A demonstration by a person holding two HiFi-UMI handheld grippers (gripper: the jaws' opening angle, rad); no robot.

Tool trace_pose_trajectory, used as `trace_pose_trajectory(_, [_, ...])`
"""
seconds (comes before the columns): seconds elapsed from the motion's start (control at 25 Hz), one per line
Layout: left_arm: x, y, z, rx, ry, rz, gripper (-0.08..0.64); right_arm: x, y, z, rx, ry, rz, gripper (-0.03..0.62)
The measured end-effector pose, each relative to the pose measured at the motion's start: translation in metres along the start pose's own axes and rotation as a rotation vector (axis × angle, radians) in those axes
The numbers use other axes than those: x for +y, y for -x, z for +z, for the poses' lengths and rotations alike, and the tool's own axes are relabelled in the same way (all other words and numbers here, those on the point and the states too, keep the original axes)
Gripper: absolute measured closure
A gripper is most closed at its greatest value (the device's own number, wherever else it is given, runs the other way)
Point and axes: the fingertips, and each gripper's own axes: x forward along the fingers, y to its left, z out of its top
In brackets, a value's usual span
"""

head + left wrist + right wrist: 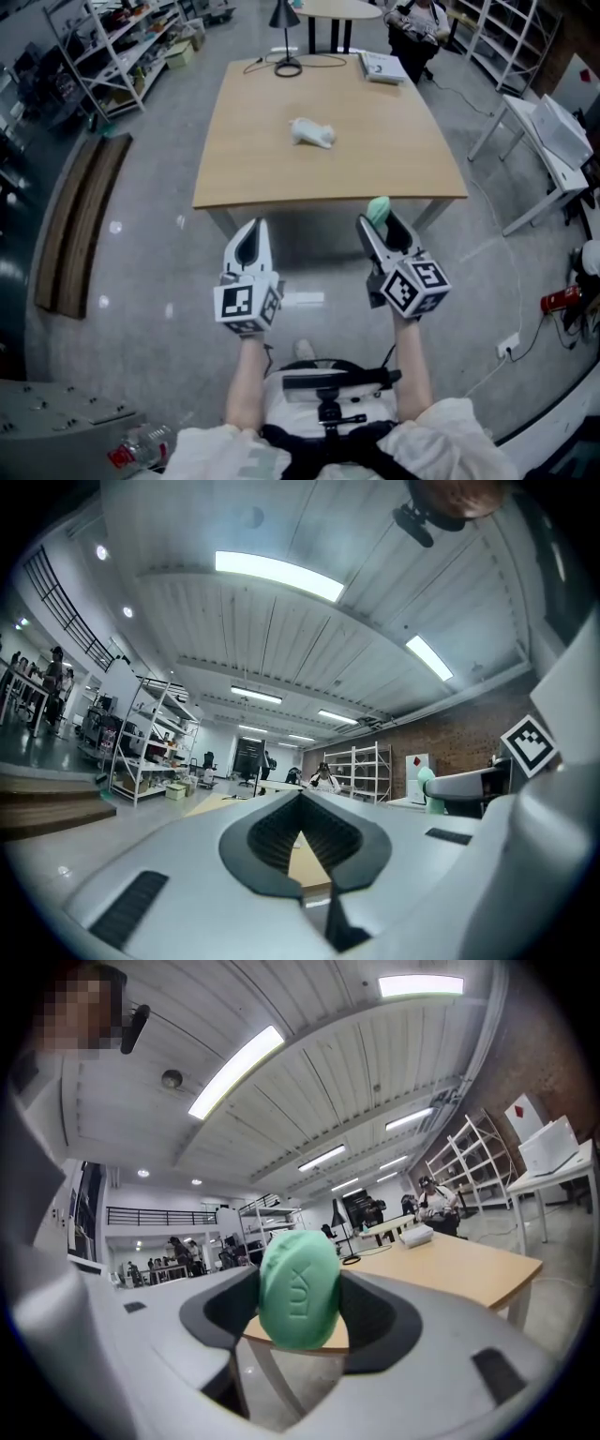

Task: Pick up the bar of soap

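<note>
The bar of soap (378,210) is pale green and oval, with letters pressed into its face (298,1288). My right gripper (379,219) is shut on it, the jaws pinching its two flat sides (298,1281). It hangs in the air just in front of the near edge of the wooden table (281,173), tilted up. My left gripper (254,227) floats level with it to the left. Its jaws meet at the tips with nothing between them (302,793). In the left gripper view the soap (428,787) shows at the right.
A crumpled white object (312,133) lies mid-table. A lamp base with its cable (288,66) and a stack of papers (382,67) sit at the far edge. A seated person (414,21) is beyond. Shelving (112,47) stands at the left, a white desk (553,141) at the right.
</note>
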Motion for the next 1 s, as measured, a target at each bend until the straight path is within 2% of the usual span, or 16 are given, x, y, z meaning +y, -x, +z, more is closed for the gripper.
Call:
trace_pose_trajectory(0.6, [-0.117,0.132,0.019,-0.031,-0.041,0.038,0.560,0.008,0.161,-0.005,0.004,0.002,0.058,0.325])
trace_pose_trajectory(0.8, [-0.132,0.170,0.021,-0.027,-0.040,0.056,0.560,0.021,0.199,-0.013,0.018,-0.008,0.078,0.325])
trace_pose_trajectory(1.0, [-0.129,0.207,0.024,-0.030,-0.042,0.062,0.560,0.043,0.223,-0.019,0.012,-0.012,0.070,0.325])
